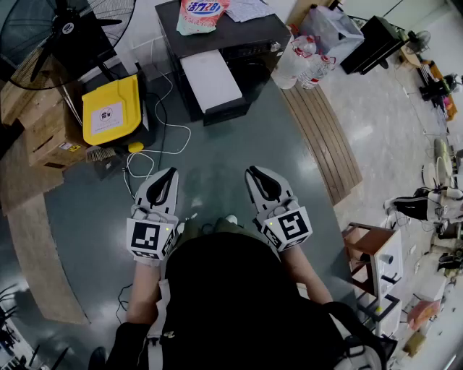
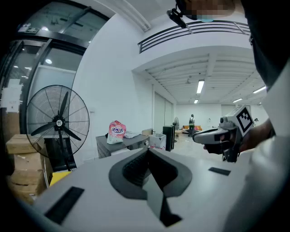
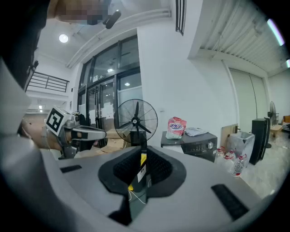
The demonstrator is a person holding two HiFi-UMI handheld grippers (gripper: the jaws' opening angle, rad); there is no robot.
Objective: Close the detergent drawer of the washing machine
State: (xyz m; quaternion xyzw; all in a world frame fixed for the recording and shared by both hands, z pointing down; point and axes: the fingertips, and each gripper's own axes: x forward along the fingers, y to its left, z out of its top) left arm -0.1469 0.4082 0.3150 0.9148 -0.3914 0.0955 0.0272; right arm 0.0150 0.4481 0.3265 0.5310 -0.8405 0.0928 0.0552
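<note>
The dark washing machine [image 1: 249, 40] stands on the floor far ahead of me, with a pink detergent bag [image 1: 201, 13] on its top. A white drawer-like part [image 1: 211, 79] juts out from its front on the left side. Both grippers hang side by side in front of the person's body, well short of the machine and touching nothing. My left gripper [image 1: 171, 173] is shut, its jaws meeting with nothing between them [image 2: 147, 152]. My right gripper [image 1: 251, 173] stands open by a narrow slit [image 3: 140, 156], also empty. The right gripper view shows the machine [image 3: 199, 145] to the right.
A large floor fan [image 1: 65, 29] stands at the far left, with a yellow case [image 1: 110, 108] and cardboard boxes [image 1: 43, 130] near it. A white cable [image 1: 155, 144] lies on the floor ahead. Water bottles [image 1: 311, 61] and a wooden strip [image 1: 325, 137] are at the right.
</note>
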